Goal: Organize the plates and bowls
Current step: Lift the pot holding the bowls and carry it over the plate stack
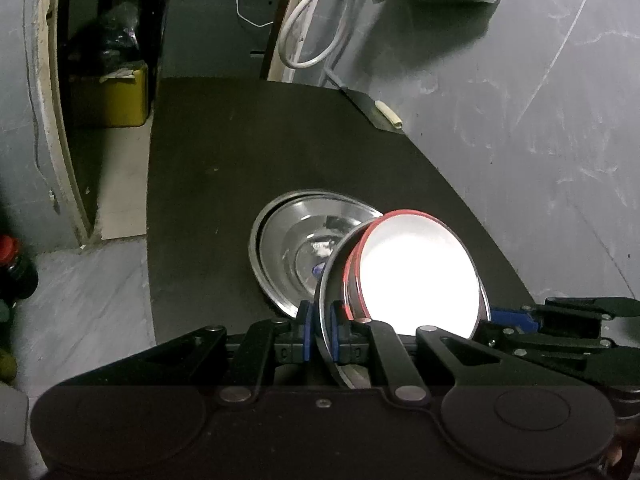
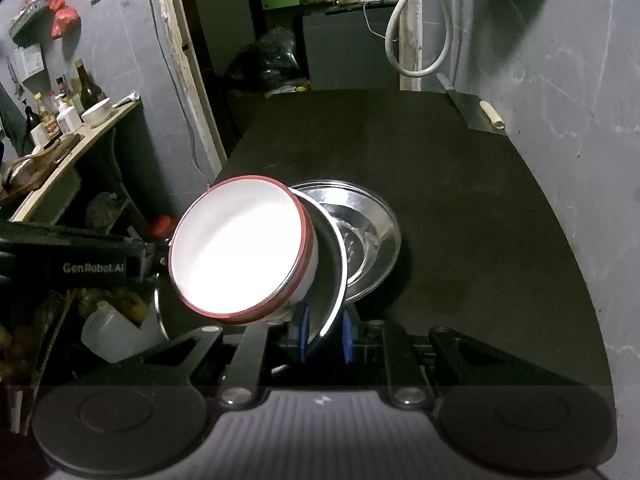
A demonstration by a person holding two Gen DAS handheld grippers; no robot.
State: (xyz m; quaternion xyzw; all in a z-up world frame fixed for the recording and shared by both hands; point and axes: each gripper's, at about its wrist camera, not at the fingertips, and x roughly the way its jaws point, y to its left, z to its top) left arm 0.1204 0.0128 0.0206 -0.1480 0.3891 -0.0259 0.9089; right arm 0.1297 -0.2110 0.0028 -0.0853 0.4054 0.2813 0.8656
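Left gripper [image 1: 320,332] and right gripper [image 2: 325,334] are each clamping the steel plate's [image 2: 332,248] rim; red-rimmed white bowl [image 2: 240,248] is sitting on it, above stacked steel plates [image 2: 376,236].

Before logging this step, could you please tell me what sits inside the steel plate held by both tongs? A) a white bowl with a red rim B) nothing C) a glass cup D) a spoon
A: a white bowl with a red rim rests in the steel plate, whose edge both tongs pinch.
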